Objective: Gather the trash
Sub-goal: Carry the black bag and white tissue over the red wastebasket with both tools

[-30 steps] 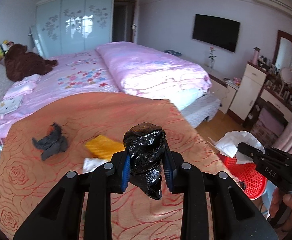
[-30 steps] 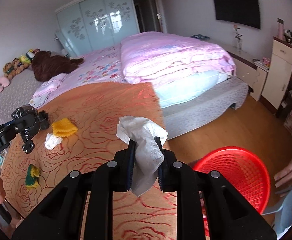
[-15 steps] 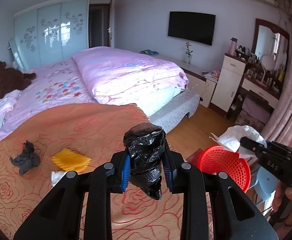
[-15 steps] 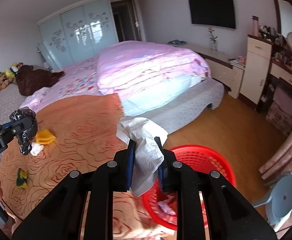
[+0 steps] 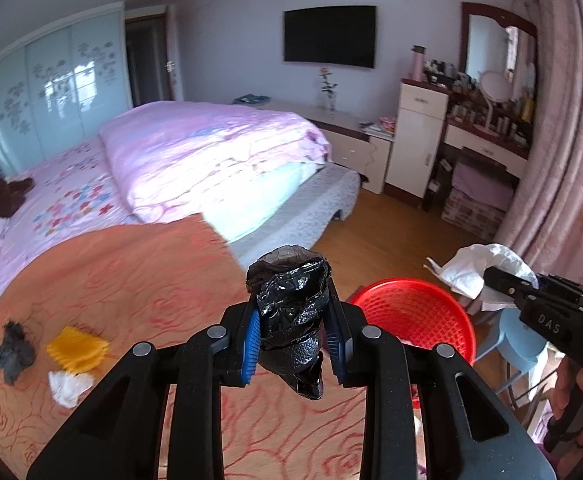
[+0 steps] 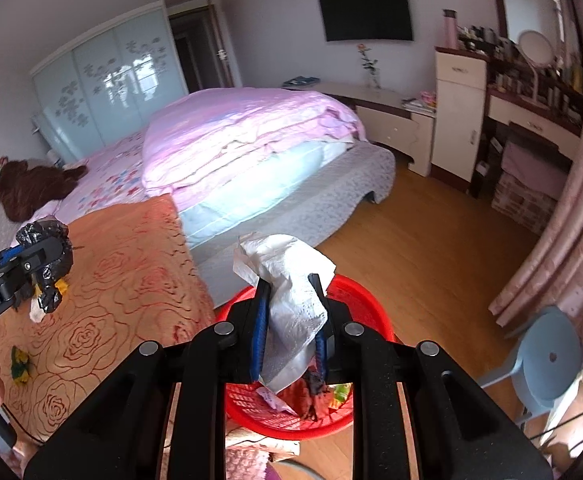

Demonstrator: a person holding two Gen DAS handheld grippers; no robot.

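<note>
My left gripper (image 5: 293,320) is shut on a crumpled black plastic bag (image 5: 291,304) above the orange rose-patterned cover (image 5: 131,280). My right gripper (image 6: 289,320) is shut on a white crumpled tissue (image 6: 291,292) and holds it over the red mesh basket (image 6: 355,300), which has scraps inside. In the left wrist view the basket (image 5: 423,312) sits just right of the cover, with the right gripper (image 5: 495,276) and its tissue (image 5: 475,264) above its far rim. A dark scrap (image 5: 11,352), a yellow piece (image 5: 77,346) and a white wad (image 5: 67,386) lie on the cover.
A pink bed (image 6: 243,136) lies behind the cover. A light blue stool (image 6: 547,364) stands right of the basket by the pink curtain (image 6: 571,220). A dresser (image 6: 531,120) stands across the wooden floor (image 6: 431,248). A green-yellow scrap (image 6: 19,364) lies on the cover.
Both grippers have swung right with their loads. The right gripper has come over the red basket; the basket has come nearer in the left wrist view.
</note>
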